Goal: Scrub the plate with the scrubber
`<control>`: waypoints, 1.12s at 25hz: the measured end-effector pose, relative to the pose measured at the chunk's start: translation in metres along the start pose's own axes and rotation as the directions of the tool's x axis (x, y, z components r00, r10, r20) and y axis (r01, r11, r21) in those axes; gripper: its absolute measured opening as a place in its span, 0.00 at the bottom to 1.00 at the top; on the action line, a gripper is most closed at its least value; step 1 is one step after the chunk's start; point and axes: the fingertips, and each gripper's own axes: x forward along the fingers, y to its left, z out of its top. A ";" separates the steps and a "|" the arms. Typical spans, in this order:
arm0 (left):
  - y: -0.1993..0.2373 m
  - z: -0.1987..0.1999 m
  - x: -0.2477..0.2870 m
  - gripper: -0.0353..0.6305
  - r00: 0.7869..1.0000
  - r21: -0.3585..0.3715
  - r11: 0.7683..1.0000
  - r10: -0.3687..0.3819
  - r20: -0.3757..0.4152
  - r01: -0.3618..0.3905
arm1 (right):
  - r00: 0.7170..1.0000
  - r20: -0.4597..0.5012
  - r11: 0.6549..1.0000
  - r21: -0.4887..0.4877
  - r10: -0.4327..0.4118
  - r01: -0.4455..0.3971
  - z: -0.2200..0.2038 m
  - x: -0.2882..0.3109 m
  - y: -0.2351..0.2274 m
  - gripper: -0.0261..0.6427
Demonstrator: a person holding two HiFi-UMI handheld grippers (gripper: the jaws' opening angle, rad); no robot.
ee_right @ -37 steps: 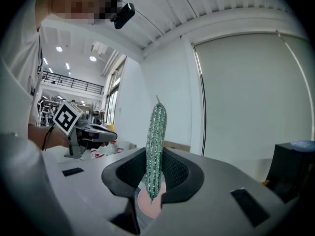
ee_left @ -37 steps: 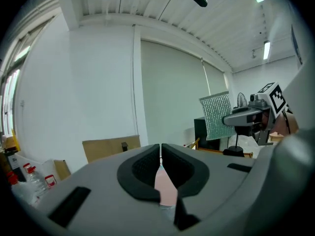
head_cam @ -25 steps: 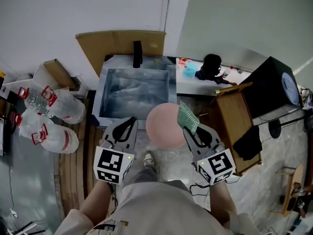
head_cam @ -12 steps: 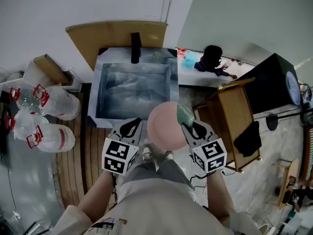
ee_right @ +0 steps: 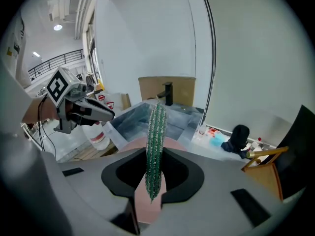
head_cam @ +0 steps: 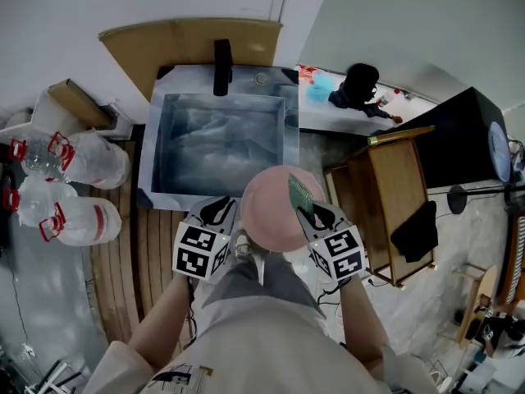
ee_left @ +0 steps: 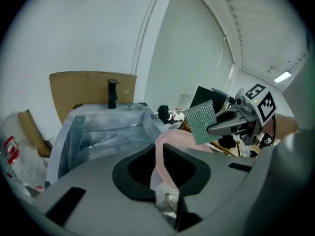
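Plate, pink and round, is held in the air in front of the person, over the floor just short of the near edge of the sink and to the left of the wooden desk. Its face is turned up toward the head camera. The left gripper is clamped on the plate's left rim. In the left gripper view the rim stands edge-on between the two closed-in jaws, and the plate runs away from them toward the right. The right gripper is closed on the near end of the green scrubber, a flat rectangular mesh pad. The pad's long axis points away from the person toward the sink. It stands on its thin edge over the right part of the plate, so the right gripper view shows it as a narrow upright strip with the pink face below it. From the left gripper view its broad side shows, tilted, just above the plate's far rim. No view settles whether pad and plate touch. A black faucet stands at the far edge of the sink, and large water bottles lie on the floor to its left.
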 end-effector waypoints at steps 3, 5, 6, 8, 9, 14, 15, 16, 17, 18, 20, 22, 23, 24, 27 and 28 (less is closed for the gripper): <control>-0.006 -0.018 0.019 0.32 0.997 -0.019 0.999 -0.039 -0.067 0.037 | 0.999 -0.041 1.000 0.011 0.009 -0.009 -0.014 0.015 -0.008 0.20; -0.006 -0.030 0.031 0.32 0.994 -0.035 0.999 -0.038 -0.102 0.034 | 0.998 -0.068 1.000 0.000 0.002 -0.002 -0.023 0.022 -0.013 0.20; -0.004 -0.036 0.036 0.32 0.992 -0.041 0.999 -0.033 -0.120 0.028 | 0.997 -0.078 1.000 -0.009 -0.006 0.005 -0.026 0.026 -0.015 0.20; -0.001 -0.049 0.046 0.32 0.988 -0.063 0.998 -0.029 -0.153 0.019 | 0.997 -0.077 1.000 -0.009 -0.024 0.023 -0.028 0.032 -0.021 0.20; 0.000 -0.055 0.051 0.32 0.985 -0.078 0.997 -0.031 -0.167 0.018 | 0.997 -0.075 0.999 -0.002 -0.032 0.032 -0.029 0.034 -0.025 0.20; 0.002 -0.077 0.074 0.33 0.975 -0.162 0.986 -0.065 -0.212 0.030 | 0.990 -0.132 0.998 -0.044 -0.045 0.039 -0.040 0.048 -0.035 0.20; 0.002 -0.080 0.078 0.33 0.974 -0.178 0.983 -0.071 -0.216 0.033 | 0.989 -0.140 0.998 -0.046 -0.041 0.035 -0.041 0.050 -0.035 0.20; 0.002 -0.083 0.081 0.33 0.972 -0.191 0.981 -0.076 -0.222 0.034 | 0.989 -0.143 0.999 -0.045 -0.037 0.031 -0.042 0.052 -0.035 0.20; 0.003 -0.085 0.085 0.33 0.971 -0.199 0.979 -0.079 -0.227 0.033 | 0.990 -0.140 0.999 -0.043 -0.034 0.028 -0.042 0.053 -0.036 0.20; 0.003 -0.087 0.088 0.33 0.969 -0.206 0.978 -0.081 -0.233 0.032 | 0.990 -0.134 0.999 -0.042 -0.034 0.029 -0.041 0.055 -0.037 0.20; 0.003 -0.091 0.093 0.33 0.967 -0.222 0.975 -0.082 -0.242 0.027 | 0.992 -0.120 0.999 -0.041 -0.037 0.033 -0.039 0.057 -0.041 0.20; 0.004 -0.094 0.097 0.32 0.965 -0.244 0.970 -0.080 -0.249 0.017 | 0.993 -0.115 0.998 -0.048 -0.040 0.035 -0.037 0.059 -0.043 0.20; 0.004 -0.095 0.099 0.30 0.965 -0.254 0.967 -0.077 -0.251 0.012 | 0.993 -0.114 0.998 -0.055 -0.041 0.035 -0.036 0.060 -0.044 0.20; 0.005 -0.096 0.101 0.24 0.965 -0.265 0.964 -0.076 -0.251 0.007 | 0.993 -0.113 0.997 -0.063 -0.042 0.035 -0.036 0.061 -0.045 0.20; 0.004 -0.095 0.105 0.14 0.966 -0.299 0.954 -0.082 -0.247 0.005 | 0.992 -0.109 0.993 -0.101 -0.067 0.056 -0.033 0.062 -0.049 0.20; 0.003 -0.094 0.106 0.14 0.966 -0.305 0.952 -0.080 -0.246 0.001 | 0.990 -0.108 0.989 -0.128 -0.094 0.080 -0.031 0.062 -0.052 0.20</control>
